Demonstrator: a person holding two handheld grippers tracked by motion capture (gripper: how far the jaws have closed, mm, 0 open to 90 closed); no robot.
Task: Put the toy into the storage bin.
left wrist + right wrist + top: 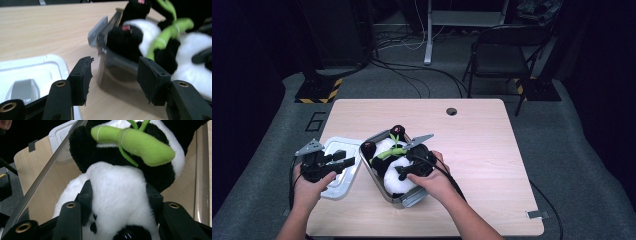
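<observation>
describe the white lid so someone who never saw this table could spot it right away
Start at the light wooden table and find the clear container holding the plush panda near its front middle. The white lid lies flat on the tabletop just left of that container, under the left gripper. It is the one flat, white, rounded-corner tray shape there, with nothing in it.

A pale wood table [482, 145] fills the middle of the high view, a round hole [451, 111] near its far edge. A clear bin [408, 199] sits left of centre; a white lid [343, 145], probably the bin's, lies lower left.
</observation>
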